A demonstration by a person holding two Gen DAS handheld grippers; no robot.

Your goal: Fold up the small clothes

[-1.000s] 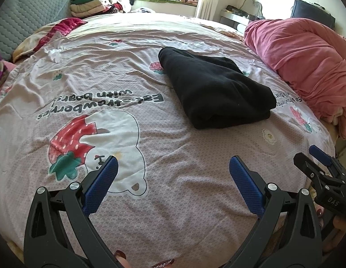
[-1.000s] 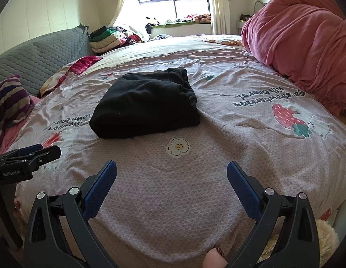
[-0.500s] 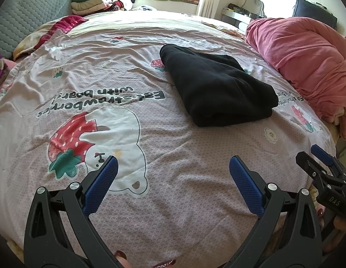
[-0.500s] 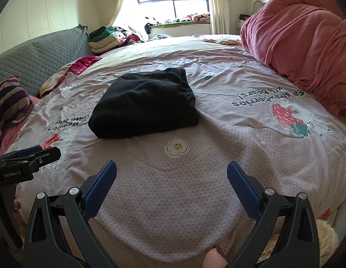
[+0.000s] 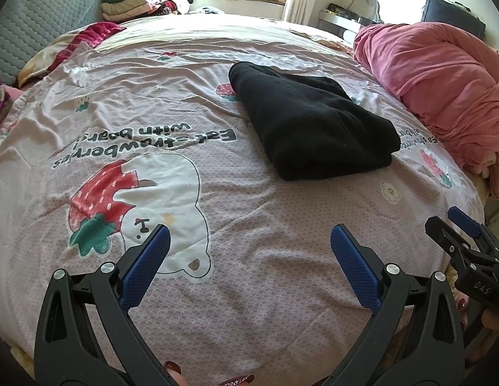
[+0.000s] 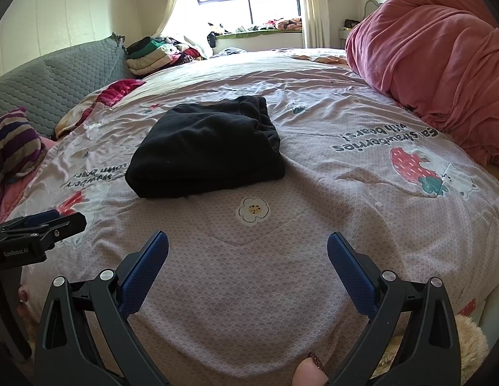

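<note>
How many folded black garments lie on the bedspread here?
1. The folded black garment lies mid-bed on the strawberry-bear bedspread, ahead of both open grippers and apart from the pink quilt. A clothes stack at the far corner may hide others.

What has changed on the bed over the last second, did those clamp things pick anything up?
Almost nothing. The left gripper and right gripper took hold of nothing; both stayed wide open above the bedsheet. Both views shifted only slightly. The folded black garment lies where it was, in the same shape, and the pink duvet is unchanged.
</note>
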